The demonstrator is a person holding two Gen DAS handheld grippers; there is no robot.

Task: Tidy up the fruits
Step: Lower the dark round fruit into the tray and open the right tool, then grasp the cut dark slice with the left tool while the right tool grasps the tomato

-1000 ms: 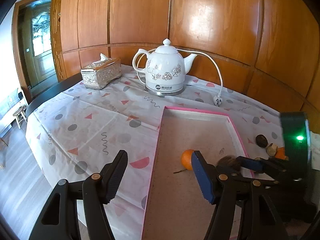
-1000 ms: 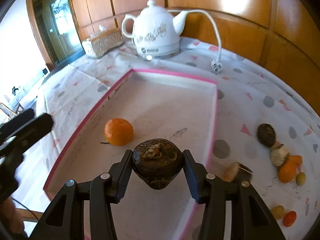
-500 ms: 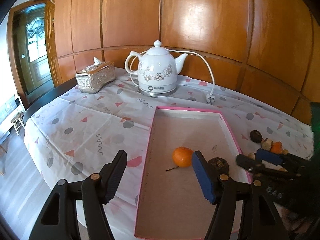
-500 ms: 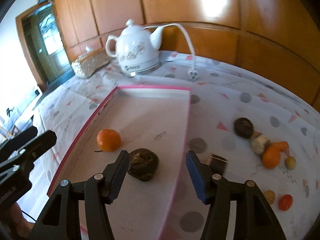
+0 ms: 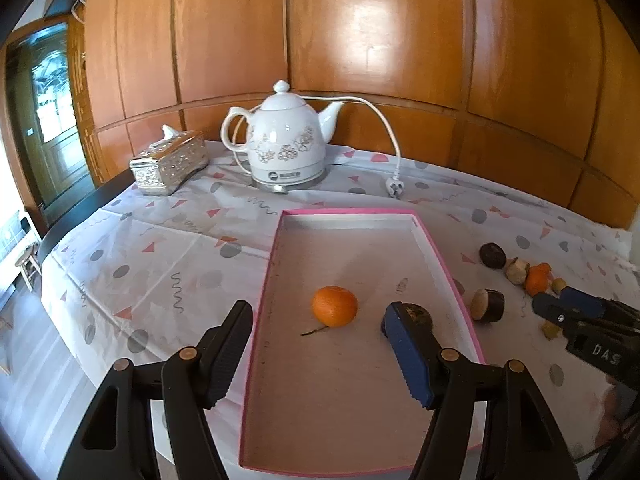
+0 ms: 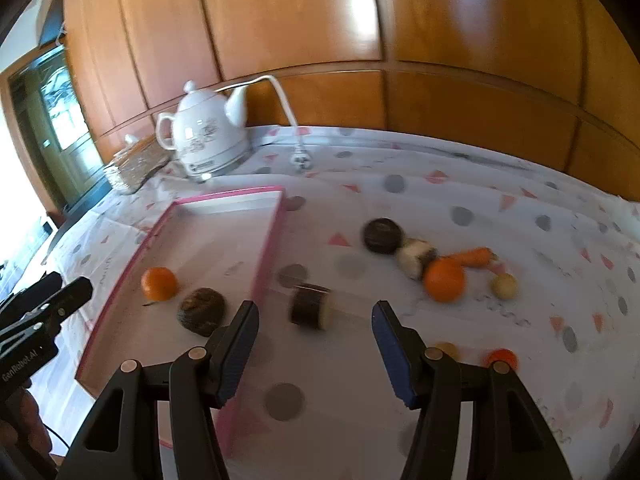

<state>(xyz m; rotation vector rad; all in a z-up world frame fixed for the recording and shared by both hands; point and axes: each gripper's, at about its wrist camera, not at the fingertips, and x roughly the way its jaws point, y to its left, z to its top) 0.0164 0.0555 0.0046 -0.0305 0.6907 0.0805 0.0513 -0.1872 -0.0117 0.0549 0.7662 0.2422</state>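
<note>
A pink-rimmed tray [image 5: 276,248] [image 6: 264,256] holds an orange mandarin [image 5: 334,306] [image 6: 159,283] and a dark brown wrinkled fruit [image 5: 419,313] [image 6: 201,311]. My left gripper [image 5: 318,350] is open and empty, low over the tray's near end. My right gripper [image 6: 314,350] is open and empty, over the cloth right of the tray, just behind a cut dark-skinned fruit piece [image 6: 310,305] [image 5: 487,305]. Further right lie a dark round fruit [image 6: 382,235], a pale piece [image 6: 415,258], an orange [image 6: 444,280], a carrot-like piece [image 6: 474,257] and small yellow and red fruits.
A white kettle [image 5: 286,148] with cord and plug [image 5: 394,188] and a silver tissue box [image 5: 170,162] stand at the back by the wood-panelled wall. The patterned tablecloth [image 5: 160,256] ends at the table's left edge, with floor below.
My right gripper set the dark brown fruit down in the tray, opened, and swung right toward the loose fruits. My left gripper stayed open and drew back a little.
</note>
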